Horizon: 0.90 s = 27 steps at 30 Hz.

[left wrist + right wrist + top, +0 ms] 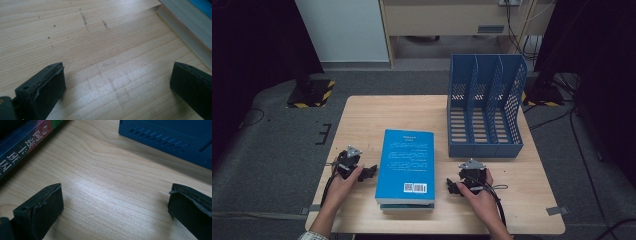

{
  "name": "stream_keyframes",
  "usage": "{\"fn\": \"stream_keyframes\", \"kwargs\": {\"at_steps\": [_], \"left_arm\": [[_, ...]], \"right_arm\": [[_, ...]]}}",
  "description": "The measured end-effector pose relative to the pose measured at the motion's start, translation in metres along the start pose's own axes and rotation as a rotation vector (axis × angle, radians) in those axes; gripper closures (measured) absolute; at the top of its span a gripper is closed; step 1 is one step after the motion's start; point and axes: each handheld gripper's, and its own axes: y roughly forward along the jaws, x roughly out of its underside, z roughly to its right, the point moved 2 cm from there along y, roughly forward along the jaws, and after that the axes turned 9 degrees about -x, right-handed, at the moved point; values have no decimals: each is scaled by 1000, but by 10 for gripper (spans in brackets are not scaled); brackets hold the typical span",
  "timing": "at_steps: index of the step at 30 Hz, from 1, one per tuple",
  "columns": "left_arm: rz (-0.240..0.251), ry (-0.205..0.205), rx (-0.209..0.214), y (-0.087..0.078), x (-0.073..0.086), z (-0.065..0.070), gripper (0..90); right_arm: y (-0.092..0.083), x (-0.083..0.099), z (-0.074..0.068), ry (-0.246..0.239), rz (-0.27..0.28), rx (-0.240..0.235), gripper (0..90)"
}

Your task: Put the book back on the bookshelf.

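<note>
A blue-covered book (406,162) lies on top of a second book (407,206) near the front middle of the wooden table (362,115). A blue three-slot file rack (484,107) stands empty at the back right. My left gripper (353,166) rests on the table just left of the books, open, over bare wood (117,72). The books' page edges (190,22) pass at its upper right. My right gripper (472,181) sits right of the books and in front of the rack, open with nothing between its jaws (116,192). A book spine (25,140) and the rack's base (170,137) lie ahead of it.
Bare wood stretches behind the books and left of the rack. Around the table is grey floor with cables (572,135), a stand base marked with yellow-black tape (312,92), and a pale cabinet (447,20) at the back.
</note>
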Motion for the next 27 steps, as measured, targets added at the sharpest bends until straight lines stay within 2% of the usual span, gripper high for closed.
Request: {"fn": "stream_keyframes", "kwargs": {"at_steps": [5, 10, 16, 21, 22, 25, 27], "left_arm": [[-11, 17, 18, -2, -1, 1, 11], [-3, 12, 44, -7, -1, 2, 36], [25, -28, 49, -16, 0, 0, 37], [27, -29, 73, -25, 0, 2, 39], [36, -35, 86, -30, -1, 4, 41], [39, -27, 90, -35, -3, 6, 43], [48, -16, 90, -40, -3, 7, 44]], "right_arm": [[-1, 1, 0, -11, -3, -8, 5], [-2, 2, 0, -18, -1, -20, 7], [-3, 3, -2, -33, -8, -37, 10], [-6, 2, -3, -54, -18, -64, 82], [-10, 1, -4, -64, -8, -84, 99], [-14, 0, -5, -64, 7, -85, 99], [-18, -2, -8, -80, 12, -84, 110]]}}
